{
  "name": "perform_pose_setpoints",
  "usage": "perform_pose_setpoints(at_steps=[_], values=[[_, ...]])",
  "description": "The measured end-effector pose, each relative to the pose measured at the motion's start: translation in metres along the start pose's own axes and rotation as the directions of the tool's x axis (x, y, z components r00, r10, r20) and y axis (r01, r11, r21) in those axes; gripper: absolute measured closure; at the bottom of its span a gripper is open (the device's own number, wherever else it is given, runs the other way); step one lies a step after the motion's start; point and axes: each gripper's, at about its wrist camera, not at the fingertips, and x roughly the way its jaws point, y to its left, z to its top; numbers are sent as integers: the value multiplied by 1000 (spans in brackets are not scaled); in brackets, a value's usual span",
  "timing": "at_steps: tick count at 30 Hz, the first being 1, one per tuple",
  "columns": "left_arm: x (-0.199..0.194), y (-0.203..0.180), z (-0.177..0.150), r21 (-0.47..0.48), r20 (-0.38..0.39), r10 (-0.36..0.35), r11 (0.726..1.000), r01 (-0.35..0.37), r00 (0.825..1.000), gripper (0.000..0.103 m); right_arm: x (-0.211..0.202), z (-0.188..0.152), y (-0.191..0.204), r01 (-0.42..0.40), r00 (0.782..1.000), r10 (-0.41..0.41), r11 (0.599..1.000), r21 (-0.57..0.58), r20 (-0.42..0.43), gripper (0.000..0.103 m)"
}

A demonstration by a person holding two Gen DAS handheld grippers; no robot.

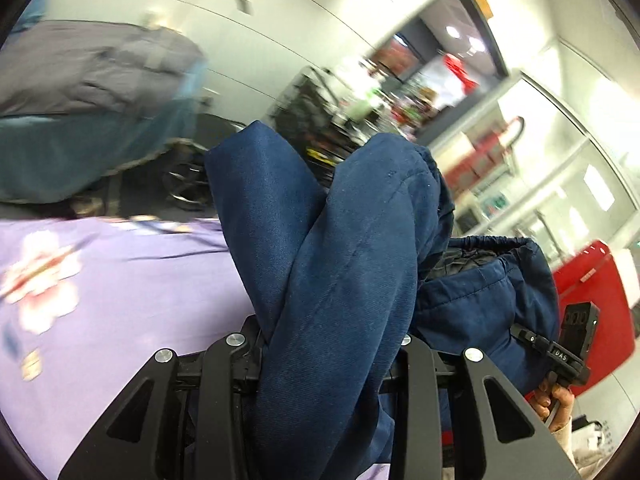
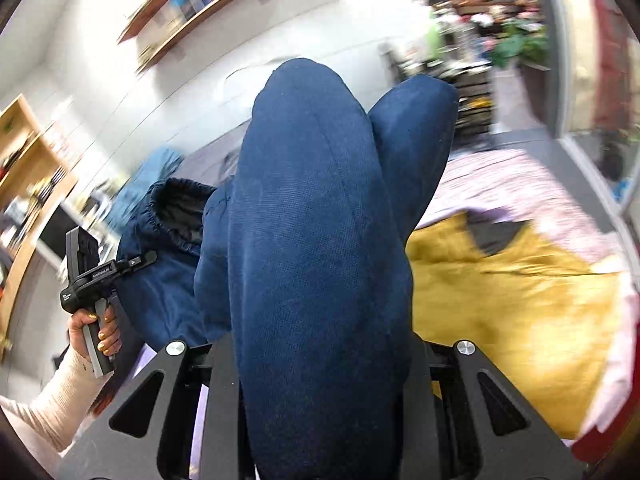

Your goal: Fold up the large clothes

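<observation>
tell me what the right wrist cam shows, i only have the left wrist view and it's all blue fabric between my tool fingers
Observer: The right tool is shut on the same navy garment, bunched up between its fingers.
Operator: anything lying under it on that side
Observer: Yes, a mustard-yellow cloth lies spread on the bed, to the right of the garment.
Operator: can you see my left tool from there
Observer: Yes, the left tool is at the left edge of that view, pinching the garment's gathered hem.
Operator: whats behind it
Observer: A wooden wall shelf, blurred, high on the white wall.
</observation>
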Motion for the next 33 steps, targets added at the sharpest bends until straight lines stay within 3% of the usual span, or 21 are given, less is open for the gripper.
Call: perform_pose_setpoints(at_steps=[2,6,9,12,16,18,21,22,23,25,27,33], values=[[42,-11,5,2,-45,-44,999,44,998,71,-16,4,-30,56,998,-57,997,44,27,77],[118,-21,3,4,-150,-48,999,49,988,71,-28,-2,-86,141,989,-146,981,134,28,77],[170,-11,-9,0,-228,2,1000,-2,974,71,-16,-16,-125,192,981,-194,962,192,-13,77],[197,11,-10,-33,-250,67,996,-77,966,71,4,-33,-160,237,971,-234,940,247,-44,77],[210,40,-5,-61,-297,94,991,-117,950,66,1,-54,-215,219,972,-233,889,402,-13,74],[219,51,-2,-40,-313,147,985,-168,938,49,2,-62,-233,199,976,-216,869,453,-14,71],[225,67,-3,-67,-333,188,973,-222,924,37,10,-76,-265,195,977,-213,824,532,-28,58],[226,72,-4,-76,-333,204,967,-242,920,34,14,-86,-282,166,983,-182,787,595,-33,50],[224,77,-4,-87,-329,211,964,-252,921,34,15,-94,-292,149,985,-167,757,636,-32,43],[217,83,-2,-136,-321,189,961,-242,928,33,16,-107,-310,76,993,-115,686,724,4,42],[204,94,4,-227,-285,129,954,-198,950,32,15,-113,-319,22,997,-73,639,768,32,42],[156,93,13,-238,-193,175,946,-219,966,27,-3,-99,-308,41,996,-85,659,751,21,33]])
